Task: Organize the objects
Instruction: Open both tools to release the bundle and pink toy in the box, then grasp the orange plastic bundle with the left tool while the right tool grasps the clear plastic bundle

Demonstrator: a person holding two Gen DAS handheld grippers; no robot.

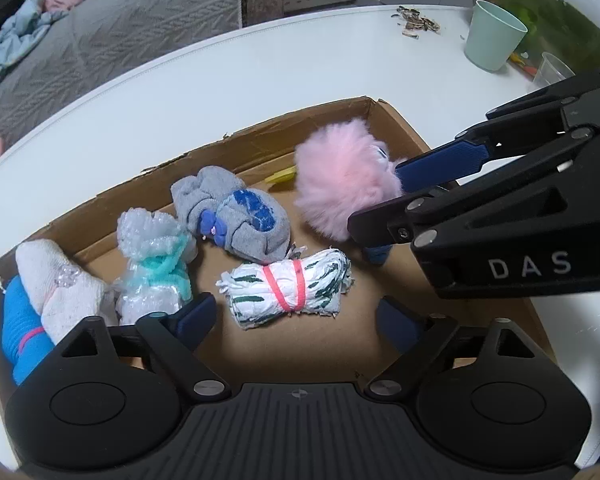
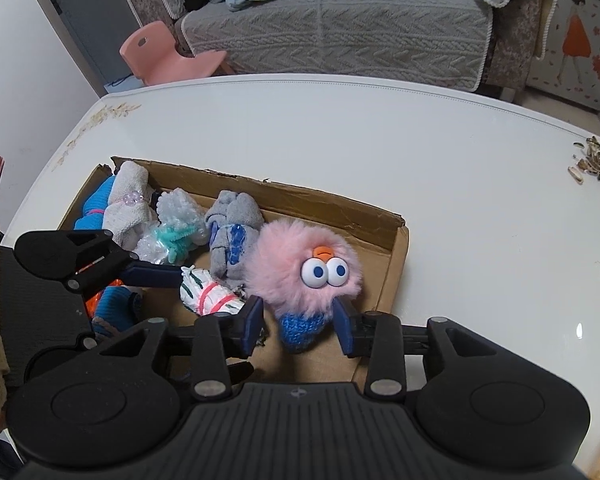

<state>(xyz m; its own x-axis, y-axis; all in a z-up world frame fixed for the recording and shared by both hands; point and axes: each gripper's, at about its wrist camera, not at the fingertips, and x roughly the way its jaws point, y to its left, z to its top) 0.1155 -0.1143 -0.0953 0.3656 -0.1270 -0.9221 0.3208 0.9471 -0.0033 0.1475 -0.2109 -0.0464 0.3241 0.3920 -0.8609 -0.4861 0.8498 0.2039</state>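
Observation:
A shallow cardboard box [image 1: 259, 136] [image 2: 398, 264] sits on the white table. In it lie a grey-and-blue sock roll [image 1: 235, 216] [image 2: 231, 240], a bubble-wrap bundle tied in teal [image 1: 151, 268] [image 2: 175, 232], a white rag roll with a pink band [image 1: 287, 288] [image 2: 209, 294], a white sock [image 1: 59, 284] [image 2: 127, 208] and a blue roll [image 1: 17, 332] [image 2: 95, 210]. A pink fluffy toy with googly eyes [image 1: 340, 176] [image 2: 304, 268] stands in the box's right end. My right gripper [image 2: 297, 320] [image 1: 388, 208] is open, its fingers either side of the toy's blue knitted base. My left gripper [image 1: 295, 320] is open and empty over the rag roll.
A mint cup [image 1: 492, 36], a clear plastic cup [image 1: 550, 70] and a heap of seed shells [image 1: 418, 22] [image 2: 596, 164] stand on the table's far right. A grey sofa [image 2: 340, 28] and a pink child's chair [image 2: 167, 56] lie beyond the table.

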